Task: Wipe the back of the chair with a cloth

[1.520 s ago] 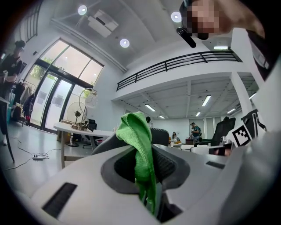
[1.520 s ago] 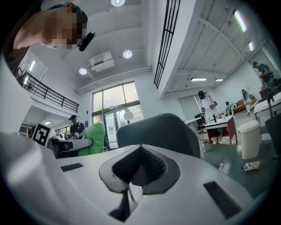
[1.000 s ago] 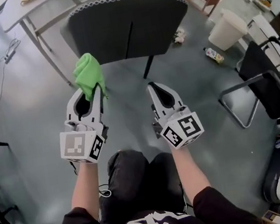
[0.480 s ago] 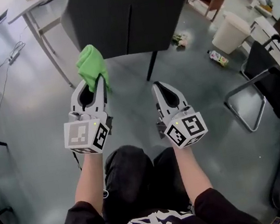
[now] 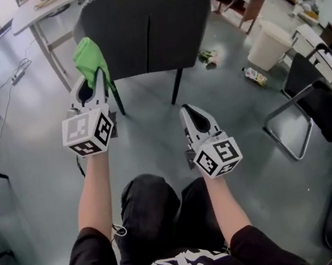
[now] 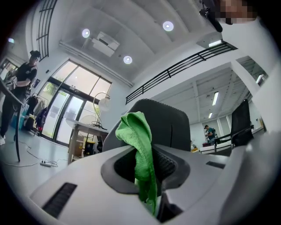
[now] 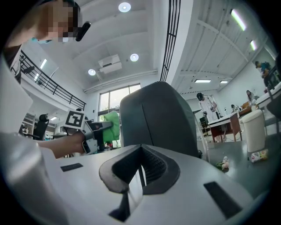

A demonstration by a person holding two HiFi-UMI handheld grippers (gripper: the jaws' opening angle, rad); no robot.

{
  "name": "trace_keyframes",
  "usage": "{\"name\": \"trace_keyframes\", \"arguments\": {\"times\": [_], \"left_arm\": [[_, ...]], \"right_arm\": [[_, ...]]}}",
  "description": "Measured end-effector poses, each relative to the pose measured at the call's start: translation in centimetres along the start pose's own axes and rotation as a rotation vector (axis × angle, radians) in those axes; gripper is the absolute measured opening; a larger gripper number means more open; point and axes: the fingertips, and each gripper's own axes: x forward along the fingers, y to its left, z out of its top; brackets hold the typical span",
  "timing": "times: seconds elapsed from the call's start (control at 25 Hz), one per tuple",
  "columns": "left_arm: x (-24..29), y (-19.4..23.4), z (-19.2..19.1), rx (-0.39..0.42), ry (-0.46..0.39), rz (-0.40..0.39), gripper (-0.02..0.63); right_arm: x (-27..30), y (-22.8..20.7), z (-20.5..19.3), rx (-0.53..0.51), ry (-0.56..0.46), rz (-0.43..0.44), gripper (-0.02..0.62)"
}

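1. Far left, a power strip (image 5: 18,71) with its cable lay on the grey floor (image 5: 44,154), under the end of a light desk (image 5: 40,11).
2. The left gripper (image 5: 100,75) was held up at the chair's left side, jaws clamped on the green cloth (image 5: 90,58). The left gripper view showed the cloth pinched between the jaws, with a bunched wad sticking out above the tips and a tail hanging down into the jaw throat.
3. The cloth sat right at the left edge of the chair back (image 5: 150,31). I couldn't tell whether it was touching: the right gripper view showed it just beside that edge.
4. The chair back was dark grey and upright, with one vertical seam down the centre and a pale trim along the top rim. It faced the person.
5. The right gripper (image 5: 189,109) was lower and nearer the person's knees, well apart from the chair. Its jaws were pressed together with nothing between them, pointing at the chair back.
6. Right of the chair, a small toy (image 5: 209,57) and a bottle (image 5: 256,76) lay on the floor, near a white bin (image 5: 267,44).
7. Far right stood a black metal-framed chair (image 5: 318,89).
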Motion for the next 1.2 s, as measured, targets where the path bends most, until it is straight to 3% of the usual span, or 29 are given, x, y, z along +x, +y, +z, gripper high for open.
{"name": "trace_keyframes", "arguments": {"times": [0.24,0.56,1.2], "left_arm": [[3.4,0.0,3.0,0.049,-0.057,-0.008,0.066],[7.4,-2.7,2.6,0.078,-0.051,-0.077,0.064],[12.5,-15.8,-1.6,0.077,0.014,-0.326,0.064]], "right_arm": [[-0.3,-0.3,-0.1,0.0,0.003,-0.015,-0.003],[-1.0,-0.9,-0.9,-0.009,0.02,-0.035,-0.003],[-2.8,-2.2,-1.6,-0.013,0.038,-0.087,-0.003]]}}
